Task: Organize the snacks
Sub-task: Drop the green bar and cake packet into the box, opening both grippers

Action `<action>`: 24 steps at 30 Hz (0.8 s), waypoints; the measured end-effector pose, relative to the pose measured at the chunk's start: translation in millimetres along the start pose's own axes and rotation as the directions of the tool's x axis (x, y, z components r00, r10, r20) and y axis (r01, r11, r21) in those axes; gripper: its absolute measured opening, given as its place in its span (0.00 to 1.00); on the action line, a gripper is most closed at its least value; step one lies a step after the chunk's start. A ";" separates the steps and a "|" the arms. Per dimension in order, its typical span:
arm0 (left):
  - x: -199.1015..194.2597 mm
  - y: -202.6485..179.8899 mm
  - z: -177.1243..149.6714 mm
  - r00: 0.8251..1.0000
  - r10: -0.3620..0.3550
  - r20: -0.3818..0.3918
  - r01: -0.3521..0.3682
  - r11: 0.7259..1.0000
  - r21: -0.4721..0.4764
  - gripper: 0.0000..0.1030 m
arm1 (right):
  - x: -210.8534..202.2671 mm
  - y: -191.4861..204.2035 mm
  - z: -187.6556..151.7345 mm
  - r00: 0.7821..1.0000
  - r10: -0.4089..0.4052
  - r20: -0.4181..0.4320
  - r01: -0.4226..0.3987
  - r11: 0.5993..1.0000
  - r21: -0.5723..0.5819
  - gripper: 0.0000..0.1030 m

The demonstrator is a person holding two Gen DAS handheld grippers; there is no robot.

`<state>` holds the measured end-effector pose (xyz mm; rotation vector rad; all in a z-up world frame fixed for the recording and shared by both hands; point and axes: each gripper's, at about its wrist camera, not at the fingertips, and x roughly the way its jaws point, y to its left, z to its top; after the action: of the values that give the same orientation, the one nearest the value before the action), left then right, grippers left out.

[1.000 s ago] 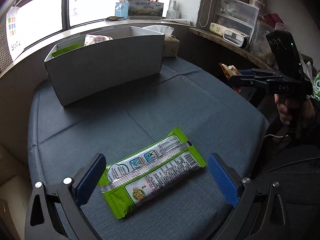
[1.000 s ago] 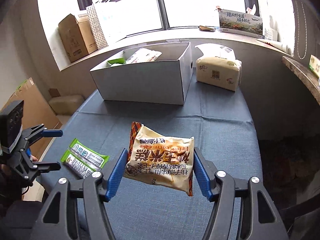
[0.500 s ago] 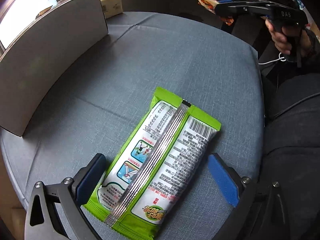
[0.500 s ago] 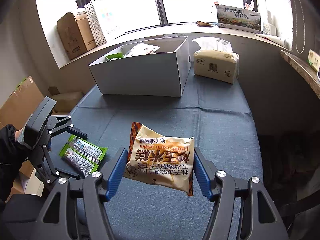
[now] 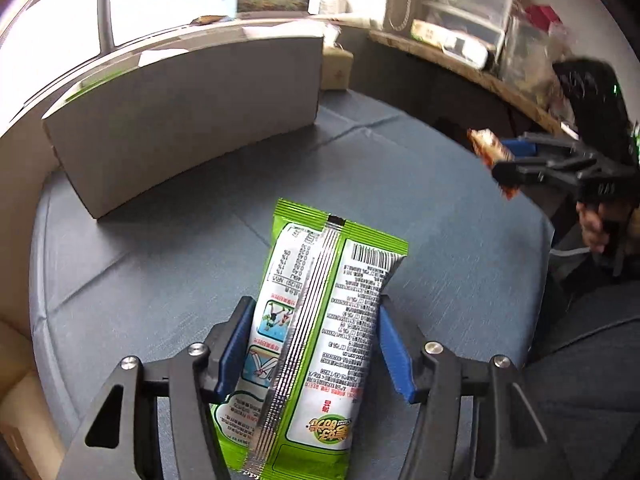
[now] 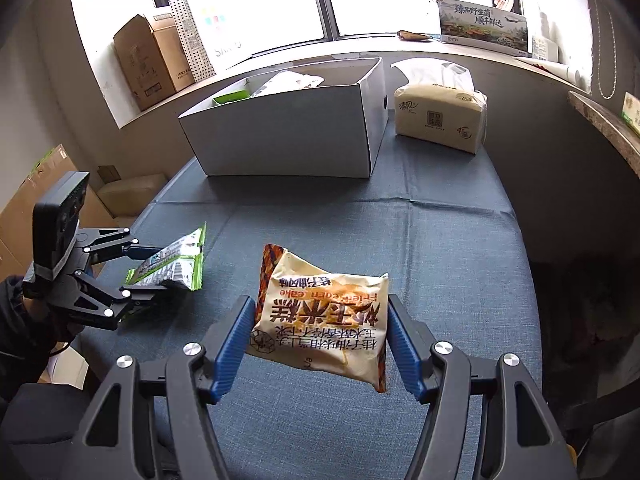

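Between left tongs point(image 5: 316, 344), green packet point(image 5: 320, 328).

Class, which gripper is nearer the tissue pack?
Right. The right gripper faces the tissue pack across the table; the left gripper sits farther left, beyond the white box.

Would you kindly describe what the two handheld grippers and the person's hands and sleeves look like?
Both grippers, left and right, share one build: black skeletal frames with triangular cut-outs and silver screws, and ribbed blue fingers. A black camera block tops the left one. The right hand is bare, near a white cable; the left sleeve is dark.
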<state>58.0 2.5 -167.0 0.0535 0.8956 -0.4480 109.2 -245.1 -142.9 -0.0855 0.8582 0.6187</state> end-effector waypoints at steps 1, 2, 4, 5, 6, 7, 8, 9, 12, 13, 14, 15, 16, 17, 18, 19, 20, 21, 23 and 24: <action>-14.3 2.1 1.9 0.997 0.001 0.071 0.003 0.999 -0.047 0.62 | -0.6 0.2 0.4 1.000 0.002 0.004 -0.002 1.000 0.001 0.67; -25.6 4.8 6.1 0.992 0.004 0.126 0.008 0.995 -0.097 0.62 | -1.1 0.2 1.0 1.000 0.007 0.008 -0.007 1.000 0.003 0.67; -49.1 9.4 15.5 0.968 0.026 0.248 0.021 0.982 -0.186 0.62 | -1.7 0.3 3.1 1.000 0.008 0.019 -0.008 1.000 0.010 0.67; -62.3 14.0 20.6 0.951 0.030 0.307 0.041 0.975 -0.219 0.62 | -1.8 1.3 4.8 1.000 0.010 0.026 -0.010 1.000 0.011 0.67; -72.5 16.7 25.9 0.934 0.030 0.356 0.063 0.967 -0.247 0.62 | -2.4 3.0 6.8 0.999 0.013 0.036 -0.013 1.000 0.012 0.67; -83.5 18.5 30.3 0.919 0.039 0.393 0.072 0.962 -0.264 0.62 | -3.5 4.8 9.6 0.999 0.016 0.048 -0.017 1.000 0.013 0.67; -93.4 19.9 33.2 0.908 0.049 0.416 0.071 0.960 -0.269 0.62 | -5.2 6.7 13.1 0.998 0.021 0.061 -0.021 1.000 0.013 0.67; -98.8 20.5 40.4 0.900 0.063 0.432 0.061 0.962 -0.267 0.62 | -7.3 9.0 17.5 0.997 0.027 0.078 -0.028 1.000 0.012 0.67; -102.4 30.5 70.7 0.892 0.117 0.437 0.023 0.953 -0.302 0.62 | -13.5 14.7 34.4 0.991 0.039 0.131 -0.040 0.999 0.003 0.67; -104.4 35.3 79.4 0.889 0.141 0.435 0.008 0.947 -0.322 0.62 | -15.0 16.5 41.0 0.989 0.038 0.146 -0.038 0.999 -0.002 0.67; -106.5 40.8 87.8 0.887 0.148 0.437 0.009 0.942 -0.336 0.62 | -16.1 18.5 49.2 0.987 0.038 0.158 -0.038 0.999 -0.004 0.67; -110.9 47.4 95.3 0.880 0.157 0.448 0.011 0.937 -0.350 0.62 | -17.1 19.9 58.1 0.984 0.043 0.171 -0.042 0.999 -0.007 0.67; -113.8 51.9 103.8 0.871 0.167 0.463 0.011 0.934 -0.358 0.63 | -18.6 21.0 66.8 0.981 0.051 0.189 -0.050 0.999 -0.010 0.67; -115.4 55.5 112.2 0.865 0.179 0.468 0.001 0.934 -0.358 0.63 | -19.8 22.6 77.3 0.977 0.056 0.204 -0.055 0.998 -0.012 0.67; -117.7 59.3 121.9 0.860 0.205 0.468 -0.023 0.931 -0.365 0.63 | -20.7 24.1 87.8 0.974 0.058 0.218 -0.056 0.998 -0.015 0.67; -118.9 63.4 131.6 0.858 0.218 0.465 -0.037 0.930 -0.366 0.63 | -20.6 24.8 98.4 0.971 0.059 0.232 -0.057 0.998 -0.017 0.67; -119.9 67.2 140.2 0.855 0.221 0.469 -0.041 0.930 -0.365 0.63 | -19.8 24.9 110.5 0.969 0.059 0.241 -0.056 0.998 -0.019 0.67; -119.5 70.7 149.8 0.850 0.231 0.473 -0.050 0.930 -0.364 0.63 | -18.5 25.6 122.6 0.966 0.062 0.252 -0.058 0.998 -0.023 0.67; -118.7 77.5 165.8 0.845 0.248 0.475 -0.073 0.932 -0.356 0.63 | -14.4 25.5 146.0 0.958 0.073 0.279 -0.068 0.997 -0.029 0.67; -118.8 82.2 172.4 0.841 0.251 0.479 -0.075 0.932 -0.356 0.63 | -11.3 24.0 157.8 0.952 0.085 0.294 -0.078 0.996 -0.034 0.67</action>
<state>154.6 79.6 20.9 -0.2831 0.4111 -0.1295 198.2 -181.6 -26.1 0.0232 0.5671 0.6984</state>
